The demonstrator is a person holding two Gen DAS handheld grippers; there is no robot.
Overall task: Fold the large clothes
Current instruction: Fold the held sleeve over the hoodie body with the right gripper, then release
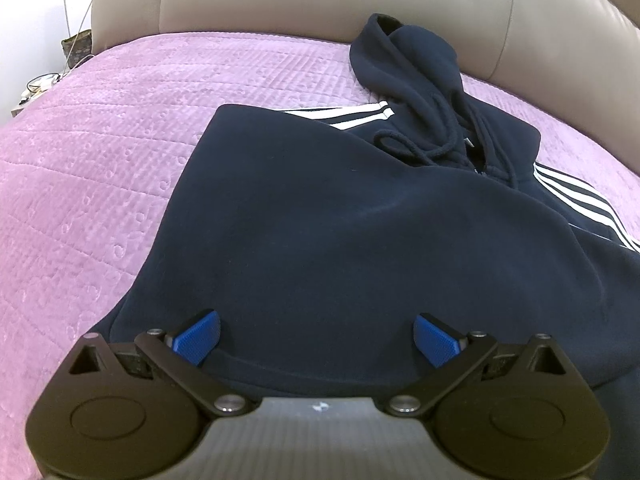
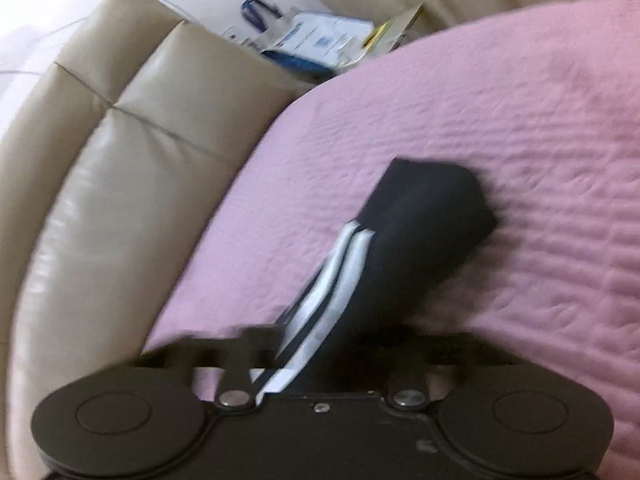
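Left tongs (image 1: pixel 316 340) gape over the hoodie (image 1: pixel 320 220) hem on the bedspread (image 1: pixel 100 160); right tongs (image 2: pixel 320 352) pinch its striped sleeve (image 2: pixel 400 248).

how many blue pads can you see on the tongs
2, both in the left wrist view: one blue pad on the left finger, the other blue pad on the right finger, spread apart over the navy hoodie. The right tongs' pads are hidden by blur and the sleeve.
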